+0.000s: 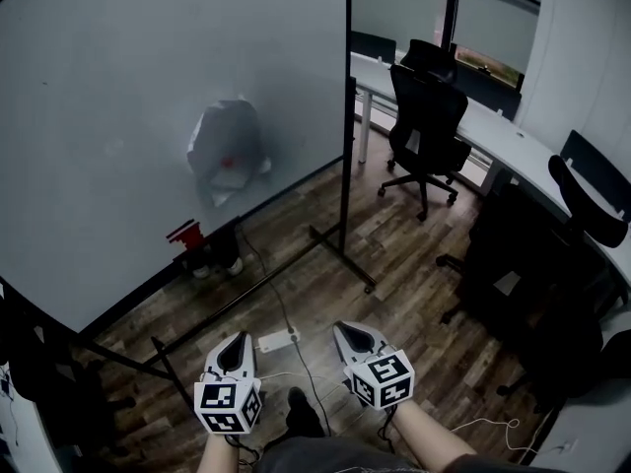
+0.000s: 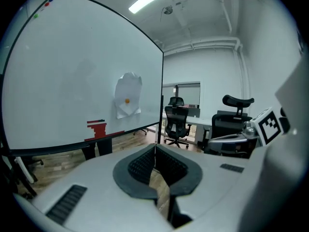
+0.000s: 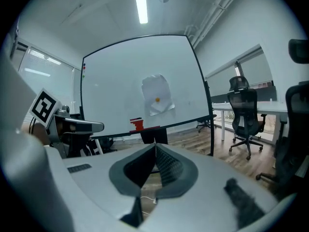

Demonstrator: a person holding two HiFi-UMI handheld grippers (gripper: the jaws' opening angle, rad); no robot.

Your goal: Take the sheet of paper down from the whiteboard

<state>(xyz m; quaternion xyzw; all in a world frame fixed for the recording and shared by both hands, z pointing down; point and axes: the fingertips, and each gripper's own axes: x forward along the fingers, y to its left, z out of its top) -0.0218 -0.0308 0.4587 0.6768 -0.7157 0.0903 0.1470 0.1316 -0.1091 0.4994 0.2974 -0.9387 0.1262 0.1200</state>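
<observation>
A crumpled white sheet of paper (image 1: 227, 148) hangs on the whiteboard (image 1: 128, 87), pinned by a small orange-red magnet (image 1: 229, 161). The sheet of paper (image 2: 128, 94) also shows in the left gripper view, and the paper (image 3: 157, 94) in the right gripper view. Both grippers are held low, well back from the board and pointing toward it. My left gripper (image 1: 237, 339) is shut with nothing in it. My right gripper (image 1: 347, 329) is shut and empty too. In each gripper view the jaws meet at the tips: left gripper (image 2: 155, 146), right gripper (image 3: 155, 143).
A red eraser (image 1: 182, 232) sits on the board's tray. The board's black frame and feet (image 1: 340, 254) stand on the wood floor, with a white power strip (image 1: 277, 340) and cables. Black office chairs (image 1: 426, 126) and a long white desk (image 1: 513, 141) fill the right.
</observation>
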